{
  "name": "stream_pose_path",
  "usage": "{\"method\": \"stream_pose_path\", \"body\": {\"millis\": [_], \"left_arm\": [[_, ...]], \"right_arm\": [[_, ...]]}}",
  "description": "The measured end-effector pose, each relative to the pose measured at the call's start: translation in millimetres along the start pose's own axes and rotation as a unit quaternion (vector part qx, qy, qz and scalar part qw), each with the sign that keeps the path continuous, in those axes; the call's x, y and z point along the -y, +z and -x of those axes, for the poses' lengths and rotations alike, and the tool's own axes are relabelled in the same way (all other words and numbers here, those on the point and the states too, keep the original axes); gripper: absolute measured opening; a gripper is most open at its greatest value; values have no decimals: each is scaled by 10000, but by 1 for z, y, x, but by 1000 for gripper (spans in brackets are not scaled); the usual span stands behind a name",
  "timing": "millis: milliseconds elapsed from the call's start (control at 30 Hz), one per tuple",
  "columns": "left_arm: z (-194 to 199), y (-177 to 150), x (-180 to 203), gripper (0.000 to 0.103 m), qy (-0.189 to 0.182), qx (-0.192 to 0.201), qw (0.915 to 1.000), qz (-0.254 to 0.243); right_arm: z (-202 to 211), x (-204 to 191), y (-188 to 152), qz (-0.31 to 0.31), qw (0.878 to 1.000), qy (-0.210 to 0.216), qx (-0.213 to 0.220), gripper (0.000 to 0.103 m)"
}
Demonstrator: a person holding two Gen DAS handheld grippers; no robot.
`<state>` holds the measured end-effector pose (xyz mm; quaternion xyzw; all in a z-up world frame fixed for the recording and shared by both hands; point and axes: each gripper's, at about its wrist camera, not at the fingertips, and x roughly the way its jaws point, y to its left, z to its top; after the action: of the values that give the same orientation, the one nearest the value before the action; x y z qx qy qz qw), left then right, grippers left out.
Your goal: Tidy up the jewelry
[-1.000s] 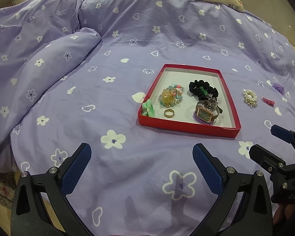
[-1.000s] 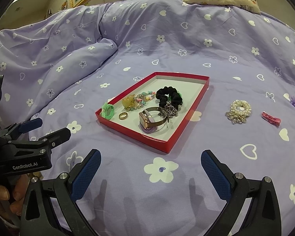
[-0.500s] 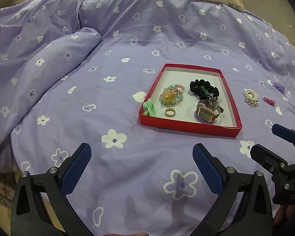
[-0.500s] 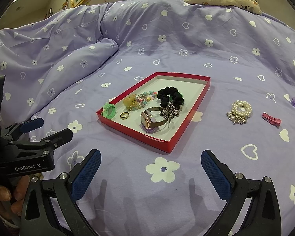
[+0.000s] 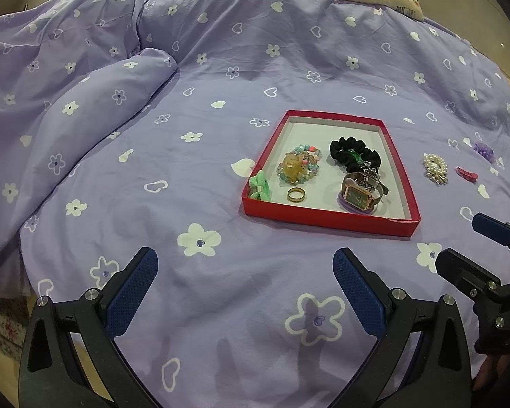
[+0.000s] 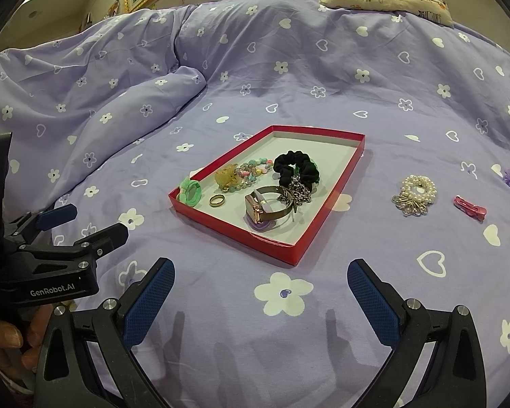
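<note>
Two grippers wide over the bedspread

Both our left gripper (image 5: 244, 289) and right gripper (image 6: 261, 292) hover spread wide, holding nothing. Ahead on the purple bedspread (image 5: 221, 68), the red tray (image 5: 329, 219) holds a gold ring (image 5: 296, 194), watch (image 5: 358, 197), black scrunchie (image 5: 353, 154) and bead bracelet (image 5: 299, 168). Right of it, apart, lie a pearl bracelet (image 6: 416, 192) and pink clip (image 6: 470, 208)

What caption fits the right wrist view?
Open right gripper faces a red cardboard tray of jewelry; a pearl bracelet lies outside.
</note>
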<state>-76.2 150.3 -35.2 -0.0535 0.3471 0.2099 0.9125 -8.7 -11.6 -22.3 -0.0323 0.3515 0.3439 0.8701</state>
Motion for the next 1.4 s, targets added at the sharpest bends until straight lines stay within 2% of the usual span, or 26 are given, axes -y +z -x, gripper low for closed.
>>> {"method": "stream_pose_path", "body": {"millis": [1400], "left_arm": [[-17,9,1,103,-76,-177,9997,-120]], "right_arm": [[-8,9,7,-40,9999,92,-105,103]]}}
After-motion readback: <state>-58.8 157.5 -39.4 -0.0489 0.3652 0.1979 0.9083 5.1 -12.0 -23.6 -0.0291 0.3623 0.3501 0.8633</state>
